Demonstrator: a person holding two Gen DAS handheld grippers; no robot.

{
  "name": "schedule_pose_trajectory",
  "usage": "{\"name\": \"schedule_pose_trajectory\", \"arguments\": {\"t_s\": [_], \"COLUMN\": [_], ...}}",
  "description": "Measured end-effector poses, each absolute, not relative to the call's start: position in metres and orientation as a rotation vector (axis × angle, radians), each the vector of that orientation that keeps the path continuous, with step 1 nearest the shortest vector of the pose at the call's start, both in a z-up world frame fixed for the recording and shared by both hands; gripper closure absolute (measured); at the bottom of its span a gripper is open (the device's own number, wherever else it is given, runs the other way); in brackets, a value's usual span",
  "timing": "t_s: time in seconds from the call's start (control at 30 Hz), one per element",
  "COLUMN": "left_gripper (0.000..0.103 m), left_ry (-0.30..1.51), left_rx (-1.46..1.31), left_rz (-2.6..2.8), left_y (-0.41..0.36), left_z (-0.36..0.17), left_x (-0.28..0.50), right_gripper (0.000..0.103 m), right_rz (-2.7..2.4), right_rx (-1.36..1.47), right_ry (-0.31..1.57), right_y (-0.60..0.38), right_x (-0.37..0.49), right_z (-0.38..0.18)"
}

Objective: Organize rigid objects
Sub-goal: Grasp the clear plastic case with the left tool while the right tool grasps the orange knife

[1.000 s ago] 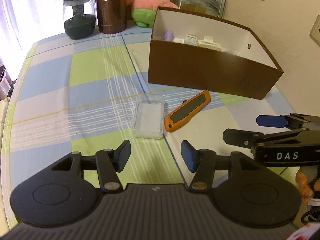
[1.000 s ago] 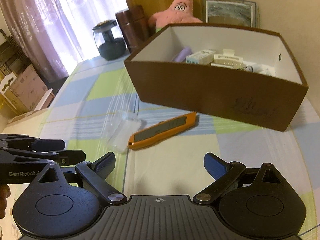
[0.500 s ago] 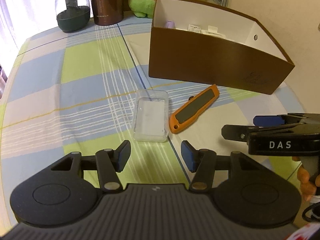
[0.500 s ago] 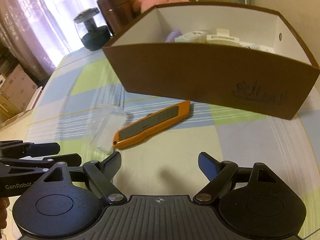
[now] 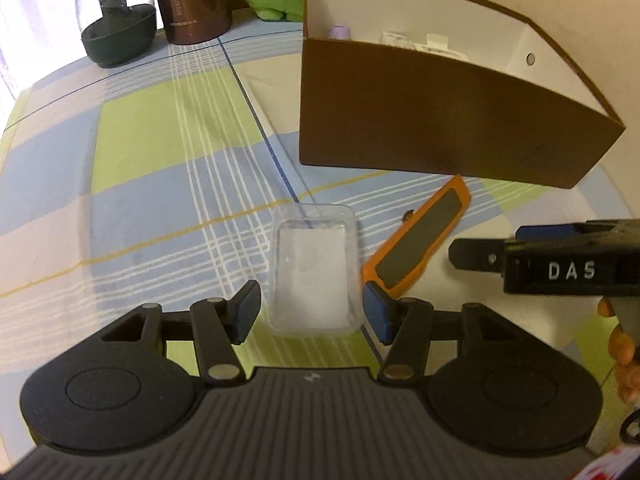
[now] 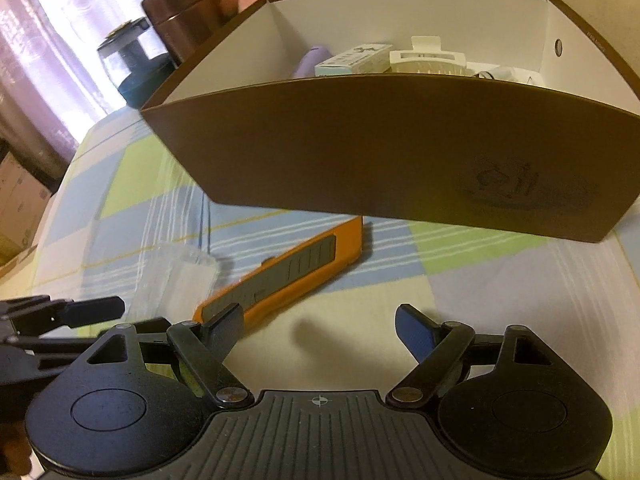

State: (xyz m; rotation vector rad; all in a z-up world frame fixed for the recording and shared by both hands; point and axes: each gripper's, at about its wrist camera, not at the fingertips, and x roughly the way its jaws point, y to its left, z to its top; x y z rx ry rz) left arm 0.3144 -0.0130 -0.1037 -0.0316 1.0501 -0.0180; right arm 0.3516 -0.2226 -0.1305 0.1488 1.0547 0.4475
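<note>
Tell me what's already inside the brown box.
Inside the brown box: a lilac item, a small printed carton, a white hair claw and white bits at right. The front wall hides the bottom.

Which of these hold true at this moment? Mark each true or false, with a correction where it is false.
1. The orange utility knife lies on the tablecloth outside the brown box. True.
2. The left hand-held gripper is clamped on the clear plastic case. False: its pads stand apart on either side of the case.
3. The brown box is empty. False: small items lie inside.
4. The right hand-held gripper holds nothing. True.
</note>
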Motion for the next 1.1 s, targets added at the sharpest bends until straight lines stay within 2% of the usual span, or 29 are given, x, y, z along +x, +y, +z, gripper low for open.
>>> {"name": "schedule_pose_trajectory", "arguments": {"t_s": [0.37, 0.77, 0.97, 1.1], "left_gripper": [0.052, 0.052, 0.052, 0.052], "left_ry": [1.037, 1.028, 1.029, 1.03], "left_rx": [-0.025, -0.072, -0.091, -0.099], "left_rz": [-0.029, 0.092, 0.109, 0.109], "left_y": [-0.001, 0.048, 0.052, 0.05], "left_z": [-0.116, -0.113, -0.111, -0.11], "left_x": [0.327, 0.302, 0.29, 0.287], "right_gripper": [0.023, 0.027, 0.027, 0.032], "right_rz": [0.412, 0.346, 0.271, 0.289], "right_rx": [0.189, 0.165, -0.019, -0.078], "right_ry": [1.078, 1.063, 1.058, 1.031], "right_y": [-0.206, -0.178, -0.15, -0.145], "right_x": [0.368, 0.369, 0.373, 0.366], "right_z": [-0.136, -0.141, -0.143, -0.144]}}
